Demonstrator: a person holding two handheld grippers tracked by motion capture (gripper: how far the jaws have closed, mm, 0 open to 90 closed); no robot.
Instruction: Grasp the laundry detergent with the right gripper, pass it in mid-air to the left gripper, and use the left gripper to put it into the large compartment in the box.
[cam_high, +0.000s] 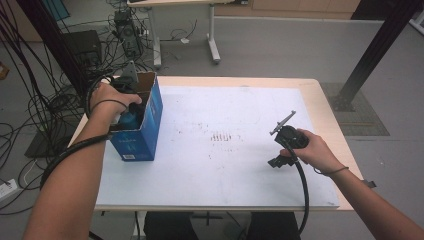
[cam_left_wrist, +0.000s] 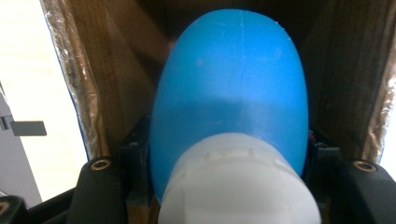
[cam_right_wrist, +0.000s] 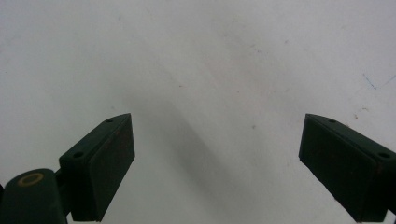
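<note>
one blue bottle (cam_left_wrist: 229, 88), one box (cam_high: 142, 132)

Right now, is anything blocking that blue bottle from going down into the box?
Nothing visible. The left gripper holds the blue bottle inside the open box already, brown walls on both sides. What lies beneath the bottle is hidden.

White-topped table (cam_high: 240, 165) with an open blue box (cam_high: 142, 132) at its left edge

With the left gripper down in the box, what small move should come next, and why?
Probably a straight lift: the left gripper is shut on the blue bottle, which sits inside the box between its brown walls. The right gripper hangs open above the table, so it is free to steady the box.
</note>
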